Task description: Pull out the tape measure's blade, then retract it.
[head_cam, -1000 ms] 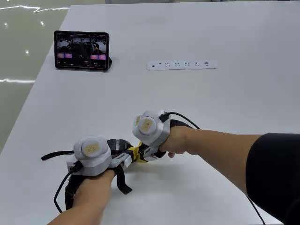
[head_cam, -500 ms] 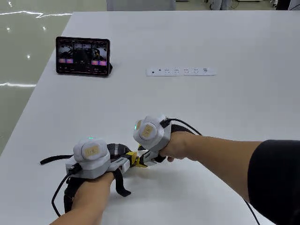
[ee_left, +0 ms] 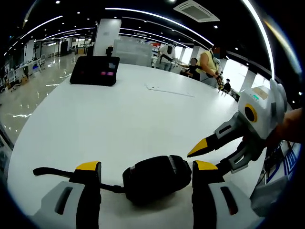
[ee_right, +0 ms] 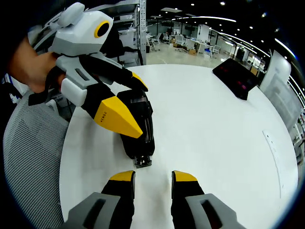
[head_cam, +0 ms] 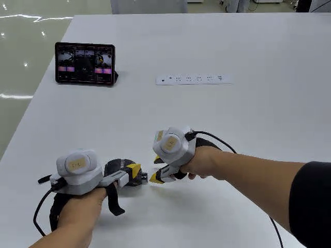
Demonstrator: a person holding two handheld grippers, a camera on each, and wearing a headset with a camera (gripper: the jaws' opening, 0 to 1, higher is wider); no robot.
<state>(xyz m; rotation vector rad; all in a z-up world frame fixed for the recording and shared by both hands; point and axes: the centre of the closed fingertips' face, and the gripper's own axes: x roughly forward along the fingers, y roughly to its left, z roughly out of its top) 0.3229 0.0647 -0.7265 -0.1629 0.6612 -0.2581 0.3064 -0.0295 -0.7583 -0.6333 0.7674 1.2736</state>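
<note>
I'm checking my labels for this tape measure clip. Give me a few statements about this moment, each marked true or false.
1. The black tape measure sits between the left tongs. True.
2. The right tongs are shut on the blade's metal tip. False: they stand open with nothing between them, and the tip is just ahead of them.
3. The dark tablet stands on the white table with its screen lit. True.
4. The long white power strip lies touching the tape measure. False: it lies far up the table from it.
</note>
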